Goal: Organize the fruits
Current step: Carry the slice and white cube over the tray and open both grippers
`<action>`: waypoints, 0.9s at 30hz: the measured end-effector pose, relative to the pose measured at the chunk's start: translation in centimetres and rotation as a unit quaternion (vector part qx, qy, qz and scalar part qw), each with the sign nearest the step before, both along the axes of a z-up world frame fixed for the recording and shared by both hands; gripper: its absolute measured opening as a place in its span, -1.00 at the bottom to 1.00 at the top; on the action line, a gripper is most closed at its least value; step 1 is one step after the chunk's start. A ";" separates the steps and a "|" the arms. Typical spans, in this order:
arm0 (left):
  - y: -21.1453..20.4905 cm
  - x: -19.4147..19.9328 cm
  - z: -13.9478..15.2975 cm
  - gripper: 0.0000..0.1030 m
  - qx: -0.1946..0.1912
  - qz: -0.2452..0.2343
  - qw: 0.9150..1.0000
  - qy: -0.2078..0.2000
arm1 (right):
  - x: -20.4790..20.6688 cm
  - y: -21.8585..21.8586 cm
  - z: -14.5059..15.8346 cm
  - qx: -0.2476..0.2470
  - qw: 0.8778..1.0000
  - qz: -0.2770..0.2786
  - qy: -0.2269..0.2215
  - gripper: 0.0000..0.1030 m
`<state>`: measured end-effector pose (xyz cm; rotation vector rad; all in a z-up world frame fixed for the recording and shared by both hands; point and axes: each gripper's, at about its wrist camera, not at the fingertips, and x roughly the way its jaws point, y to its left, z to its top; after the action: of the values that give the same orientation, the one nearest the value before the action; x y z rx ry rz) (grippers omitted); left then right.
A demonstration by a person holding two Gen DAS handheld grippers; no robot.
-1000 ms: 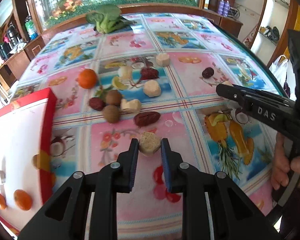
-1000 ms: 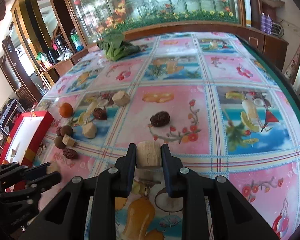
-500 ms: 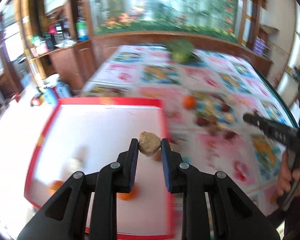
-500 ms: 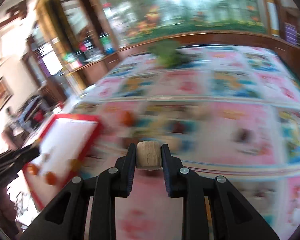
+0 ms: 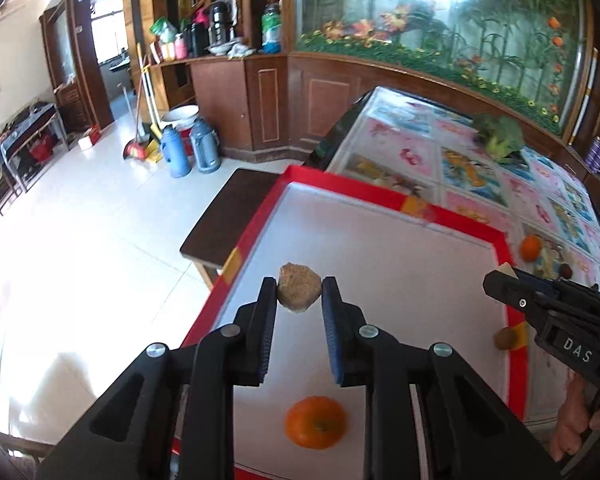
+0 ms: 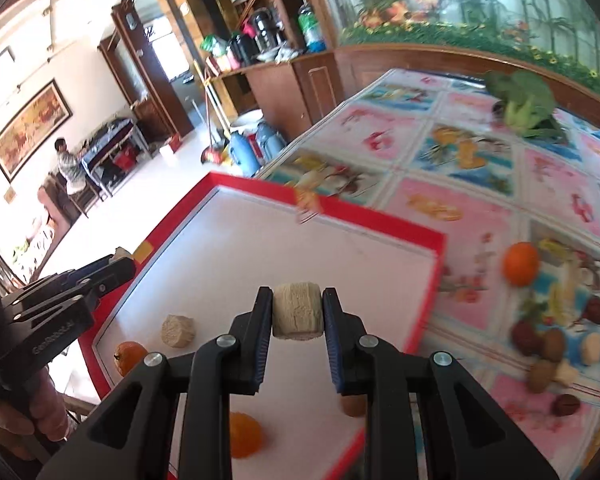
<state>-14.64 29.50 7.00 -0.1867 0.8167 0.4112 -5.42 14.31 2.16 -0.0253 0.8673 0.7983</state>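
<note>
My left gripper [image 5: 299,294] and right gripper [image 6: 297,312] each clamp a beige fibrous chunk over the red-rimmed white tray [image 6: 380,222]; several fruits wait lower right.

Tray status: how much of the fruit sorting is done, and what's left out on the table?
Done: the red tray already holds two oranges, a tan chunk and a brown fruit. In hand: the left tool and right tool each grip a tan chunk over the tray. Left: an orange and a cluster of dark and pale pieces on the tablecloth.
</note>
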 end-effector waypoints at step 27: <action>-1.1 -2.4 0.5 0.08 0.082 0.004 0.997 0.004 | -5.2 1.3 1.7 -0.106 0.982 -0.014 -0.155 -0.44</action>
<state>-17.08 28.35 7.53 -0.0349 0.7868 0.4846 -10.62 15.57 3.82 -0.3177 0.6522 0.6508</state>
